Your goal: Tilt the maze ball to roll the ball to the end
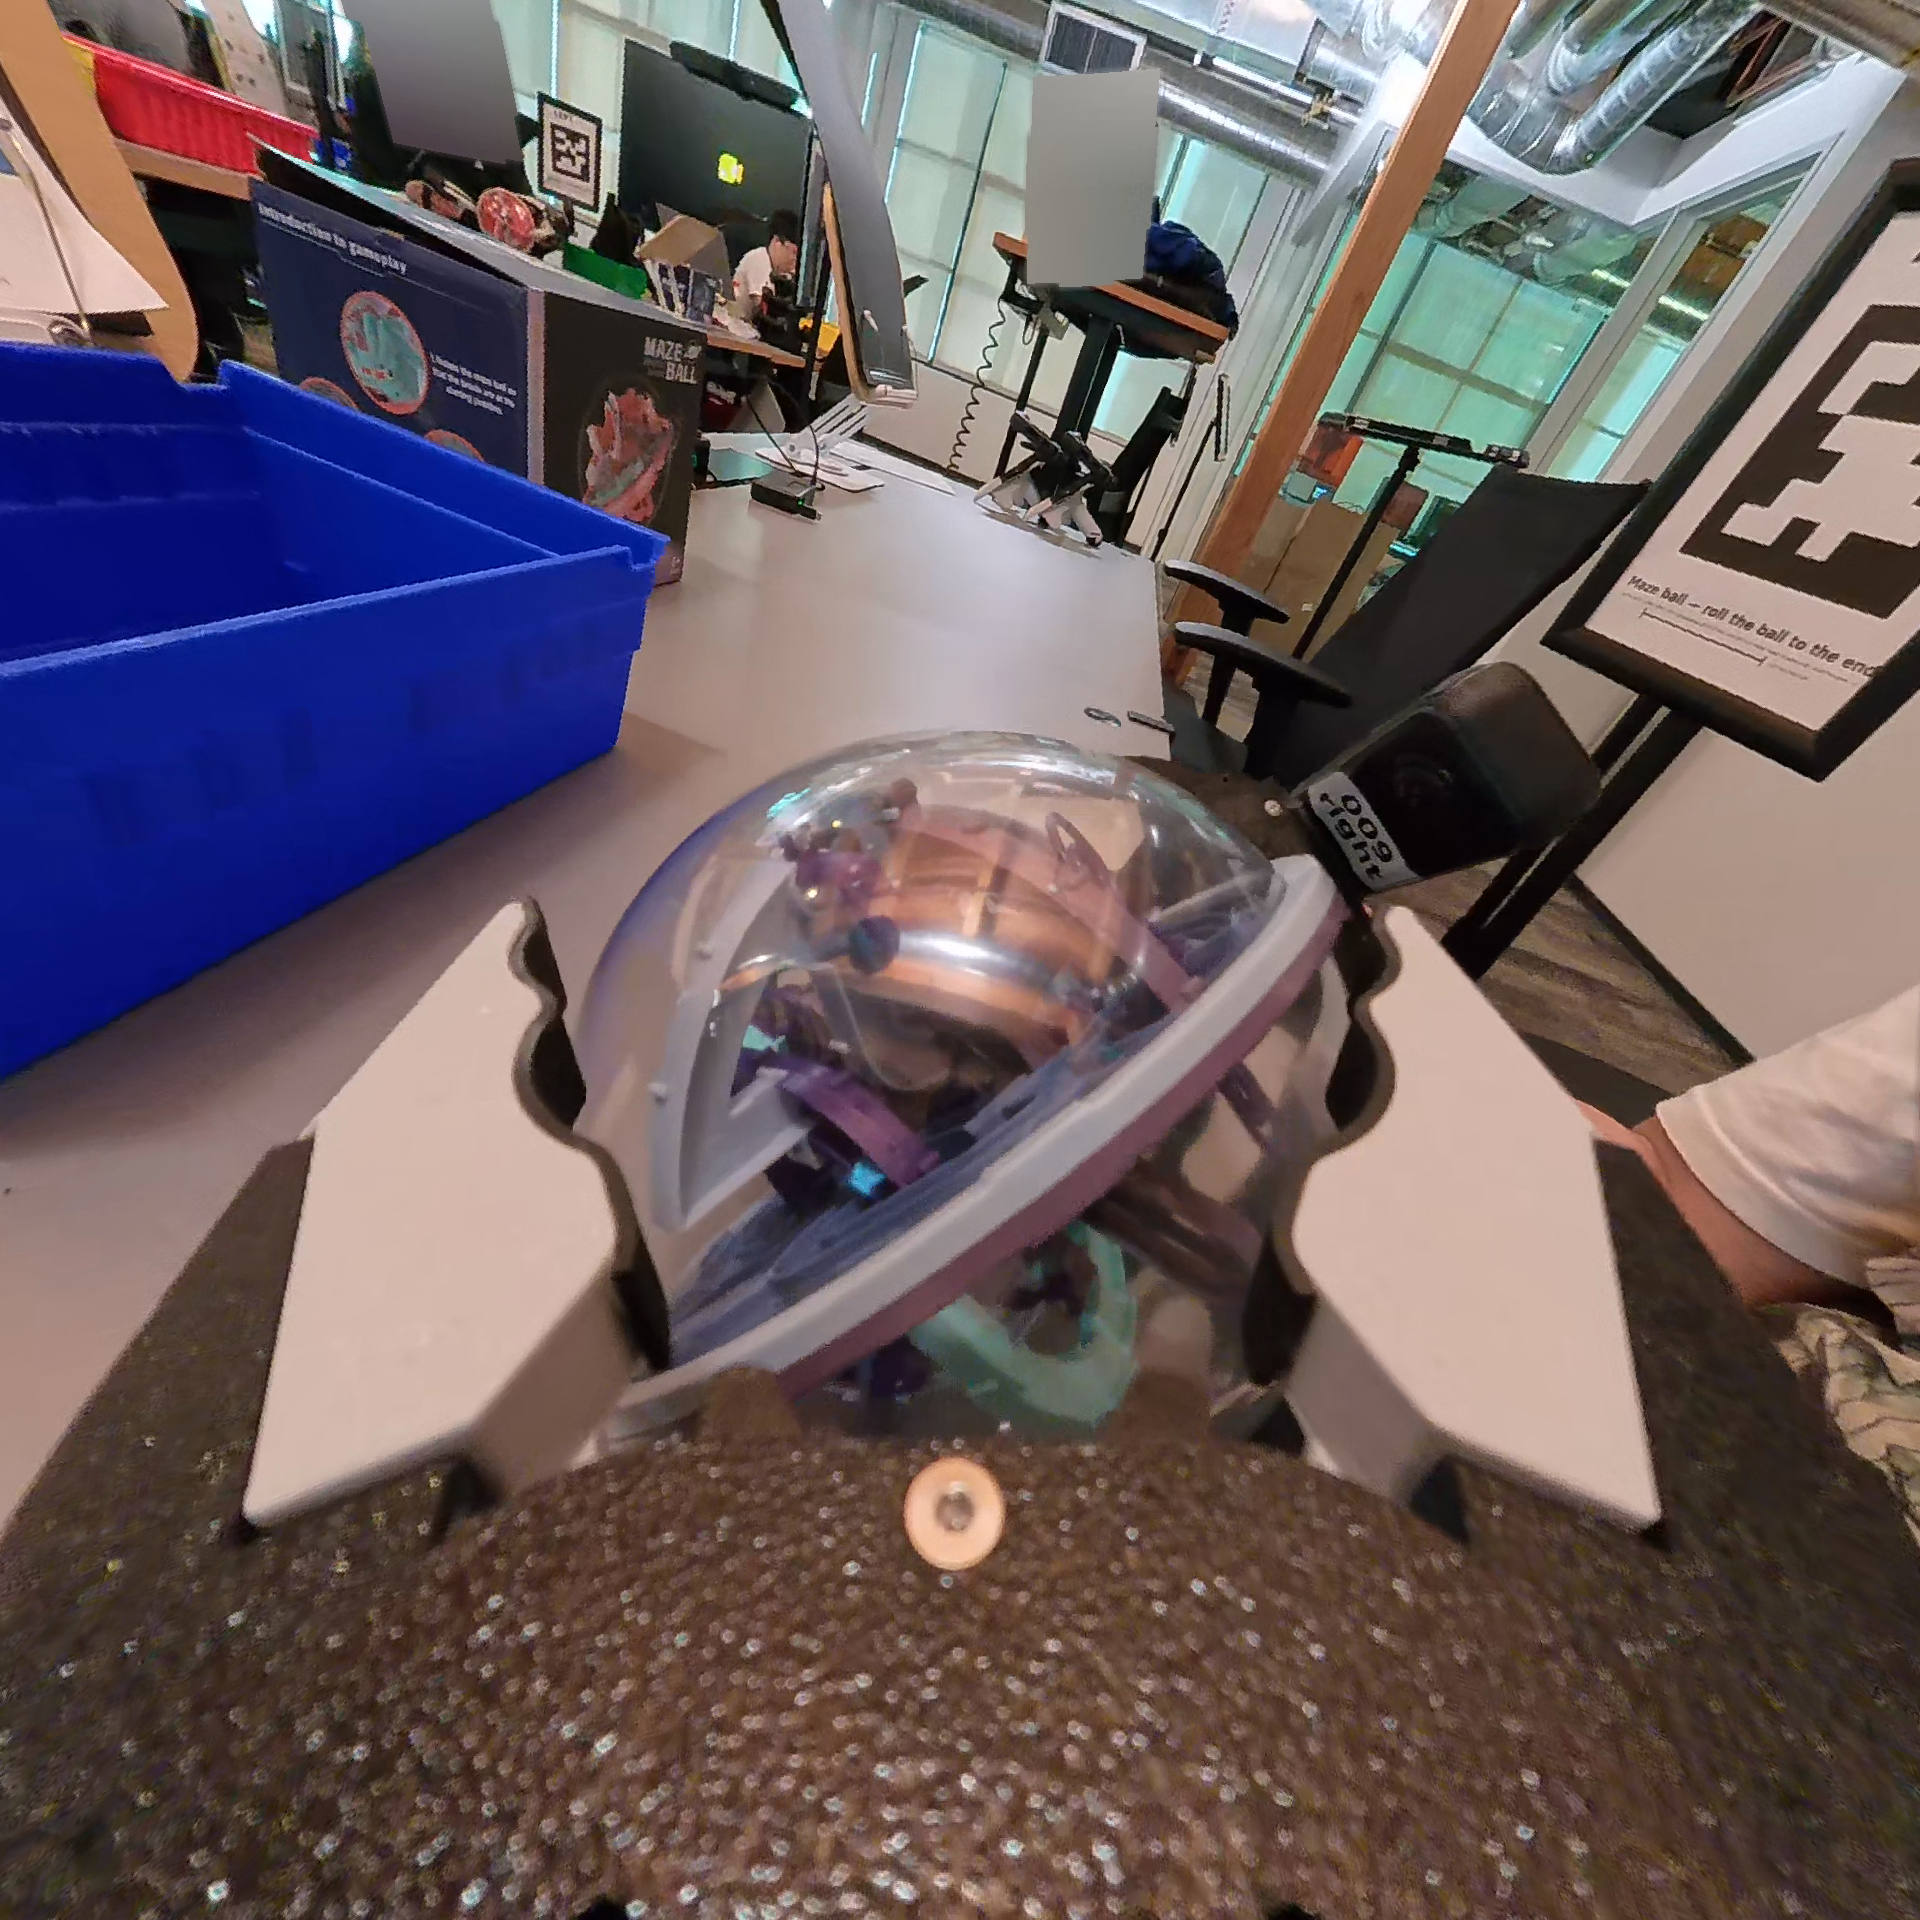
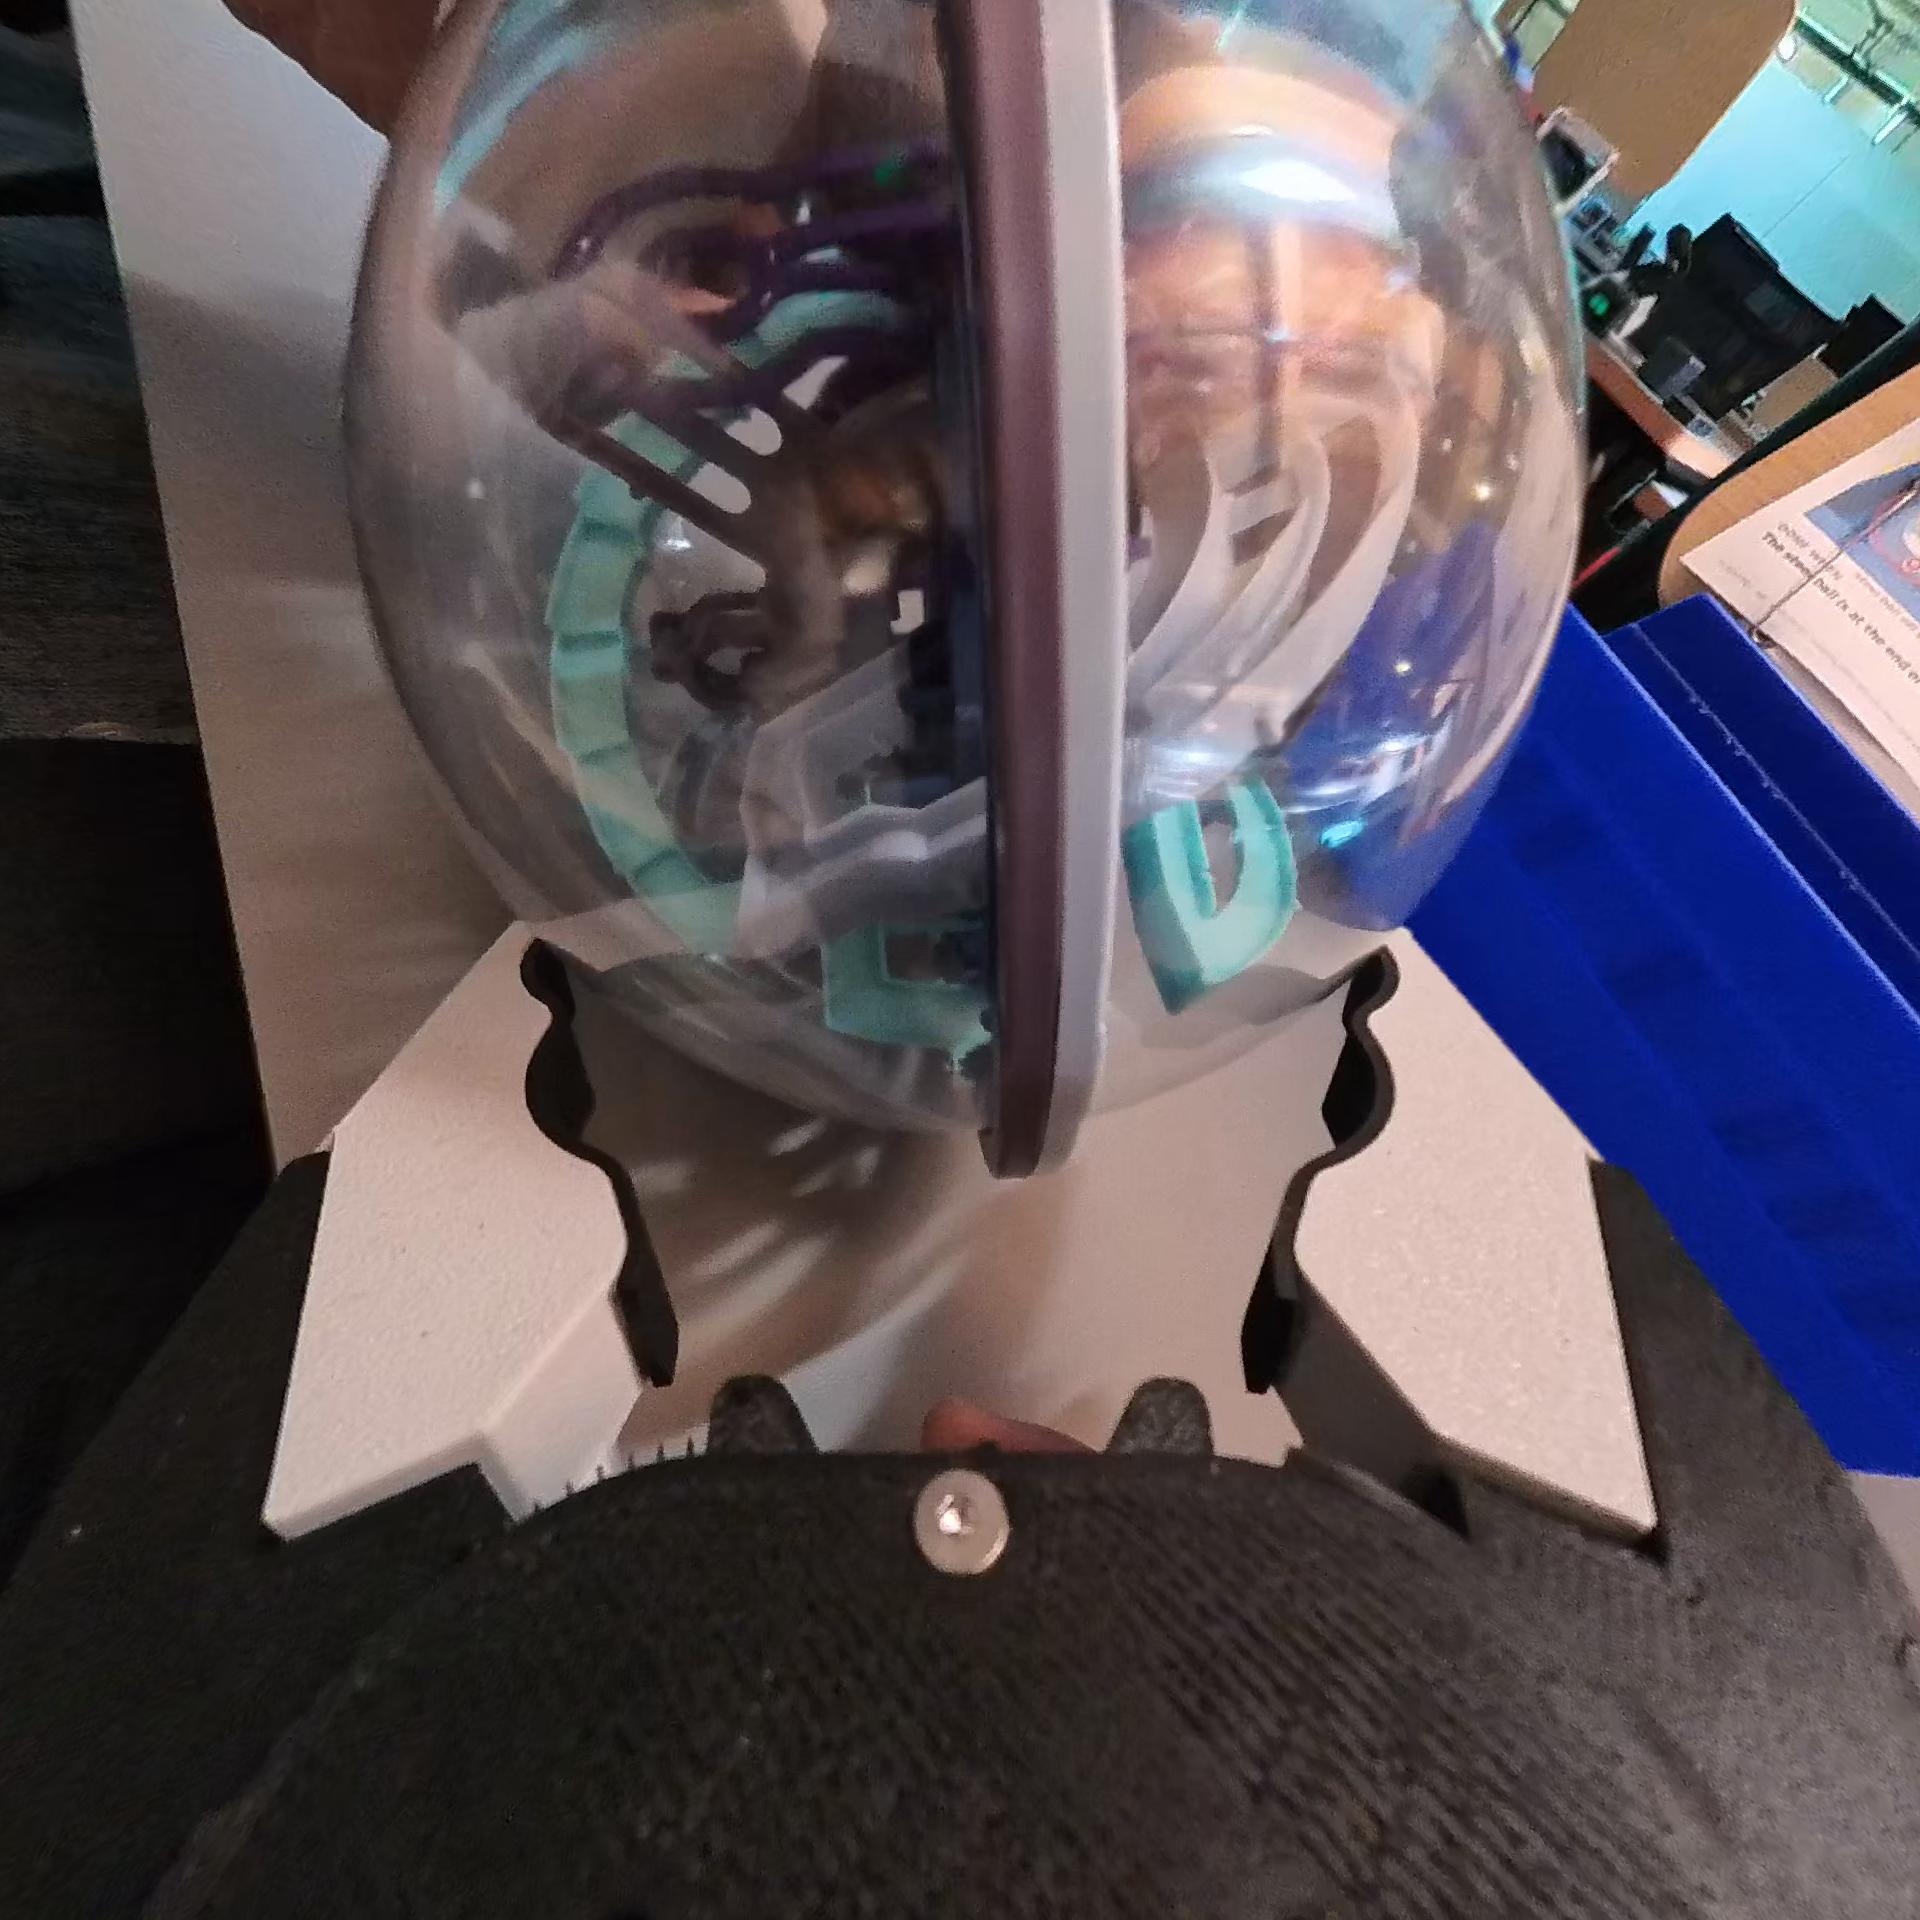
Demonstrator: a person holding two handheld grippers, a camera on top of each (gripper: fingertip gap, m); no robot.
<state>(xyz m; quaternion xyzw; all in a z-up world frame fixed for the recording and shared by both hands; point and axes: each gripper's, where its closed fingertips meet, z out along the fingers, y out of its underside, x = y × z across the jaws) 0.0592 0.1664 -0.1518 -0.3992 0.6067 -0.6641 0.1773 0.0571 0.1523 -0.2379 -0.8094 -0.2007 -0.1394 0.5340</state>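
Cradling the clear plastic maze ball with its purple, teal and copper tracks inside, the left gripper points forward over the grey tabletop, its white fingers spread wide with the scalloped black pads against both flanks of the sphere, whose grey-and-purple seam ring runs tilted between them. Beyond the ball on its right side, the right gripper's black camera housing bears a small written label; a blue plastic bin sits forward and left, a dark printed game box farther off, and a framed black-and-white marker sign with a caption line stands to the right. In the right wrist view, the right gripper has its jaws equally wide, the pad tips touching the maze ball's lower curve, seam ring upright, with the blue bin just to its right and a printed sheet above it.
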